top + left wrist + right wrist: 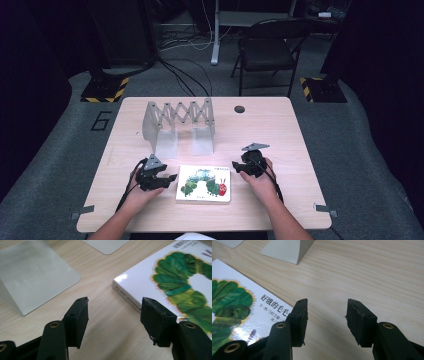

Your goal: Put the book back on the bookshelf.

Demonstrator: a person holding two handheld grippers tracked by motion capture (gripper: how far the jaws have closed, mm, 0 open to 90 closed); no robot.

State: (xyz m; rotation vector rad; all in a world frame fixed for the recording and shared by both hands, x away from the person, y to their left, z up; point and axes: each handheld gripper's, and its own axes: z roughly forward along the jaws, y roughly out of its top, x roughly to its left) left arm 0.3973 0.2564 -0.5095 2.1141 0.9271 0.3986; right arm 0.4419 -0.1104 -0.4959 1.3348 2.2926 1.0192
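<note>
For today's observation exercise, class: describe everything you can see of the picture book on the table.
The picture book lies flat and closed, cover up, near the front edge of the wooden table, between the two grippers. Its glossy white cover shows a green caterpillar with a red head and Chinese characters. The spine is white with small print. The open left gripper and open right gripper sit beside it, neither gripping it.
</note>
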